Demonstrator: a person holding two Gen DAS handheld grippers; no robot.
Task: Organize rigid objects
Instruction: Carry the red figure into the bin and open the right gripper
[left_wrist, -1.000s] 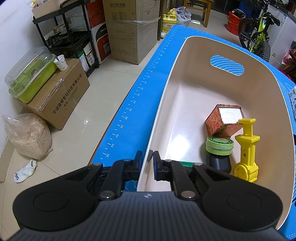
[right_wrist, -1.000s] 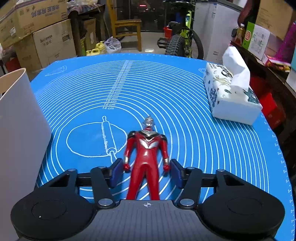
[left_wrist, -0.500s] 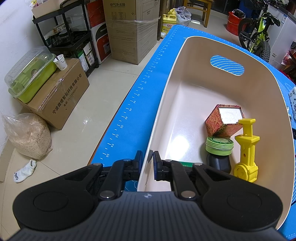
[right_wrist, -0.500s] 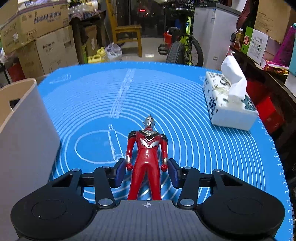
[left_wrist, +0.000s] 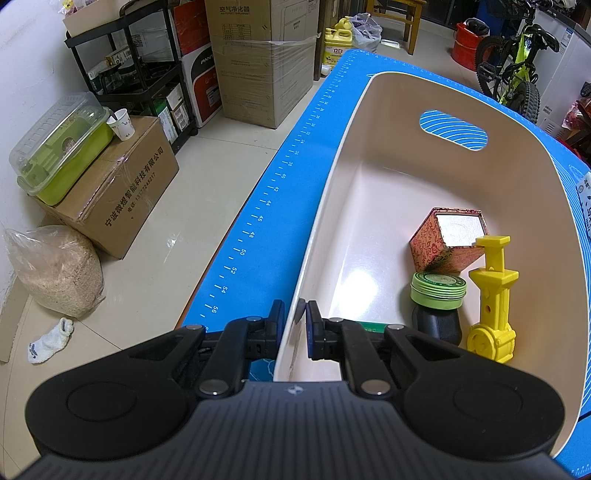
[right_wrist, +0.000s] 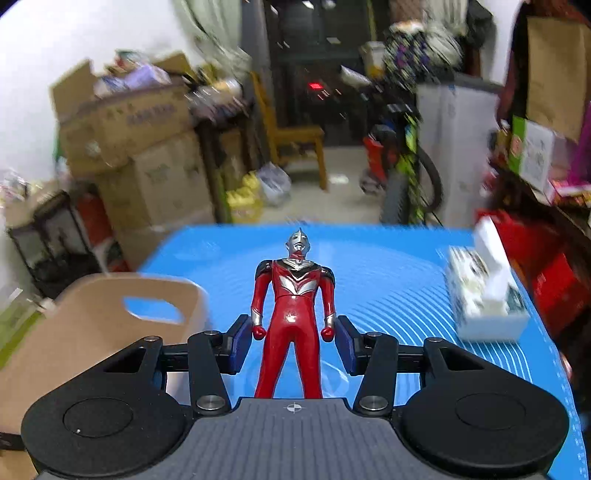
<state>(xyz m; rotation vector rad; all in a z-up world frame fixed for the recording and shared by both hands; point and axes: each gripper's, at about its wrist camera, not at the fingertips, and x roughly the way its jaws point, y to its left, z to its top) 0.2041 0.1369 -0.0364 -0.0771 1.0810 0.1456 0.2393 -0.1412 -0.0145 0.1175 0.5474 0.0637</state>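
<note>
On the blue silicone mat (left_wrist: 258, 221) sits the cream plastic bin (left_wrist: 332, 206), our landmark. We see the left gripper (left_wrist: 295, 325) pinching the bin's near wall, 1 finger inside, 1 outside. Inside the bin, toward its right wall, lie a red patterned box (left_wrist: 430, 245), a green-lidded dark jar (left_wrist: 437, 291) and a yellow plastic toy (left_wrist: 493, 295). To the right of the bin, the right gripper (right_wrist: 293, 343) clamps a red and silver hero figure (right_wrist: 293, 314) at its arms, lifted off the mat.
</note>
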